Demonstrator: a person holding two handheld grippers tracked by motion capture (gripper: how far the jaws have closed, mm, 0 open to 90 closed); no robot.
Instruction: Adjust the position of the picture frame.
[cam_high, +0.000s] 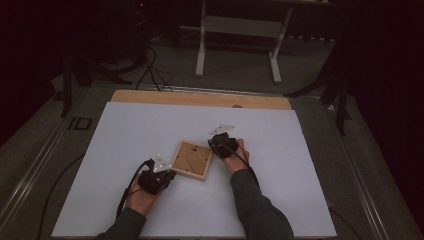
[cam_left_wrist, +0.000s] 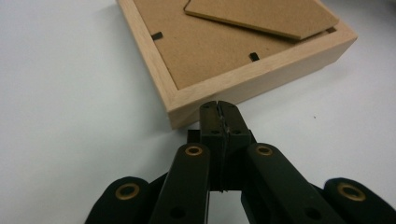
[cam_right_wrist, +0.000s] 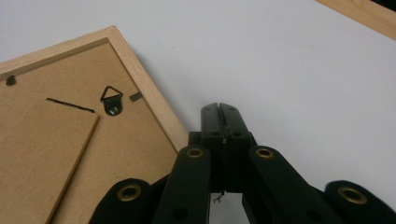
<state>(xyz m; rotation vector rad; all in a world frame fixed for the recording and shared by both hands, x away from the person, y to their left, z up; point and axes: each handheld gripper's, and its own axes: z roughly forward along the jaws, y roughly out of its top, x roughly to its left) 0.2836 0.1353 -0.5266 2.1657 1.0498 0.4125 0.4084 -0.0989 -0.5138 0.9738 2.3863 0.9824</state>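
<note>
Fingers: both pairs closed, empty; left gripper (cam_left_wrist: 218, 108) against picture frame (cam_left_wrist: 224, 51) corner, right gripper (cam_right_wrist: 219, 112) beside its edge.
Risk: a push may skid it across the counter (cam_high: 125, 145); contact there seems likely.

Closed right gripper (cam_right_wrist: 219, 108) beside face-down picture frame (cam_right_wrist: 140, 88) edge

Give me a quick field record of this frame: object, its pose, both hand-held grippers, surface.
object: wooden picture frame
pose: lying back side up, turned diamond-wise on the board
back details: brown backing board with easel stand, hanging ring, small black retaining tabs
left hand-held gripper: jaws shut, nothing held, tips at the frame's near edge by a corner
right hand-held gripper: jaws shut, nothing held, beside the frame's edge
surface: white board on a wooden table
</note>
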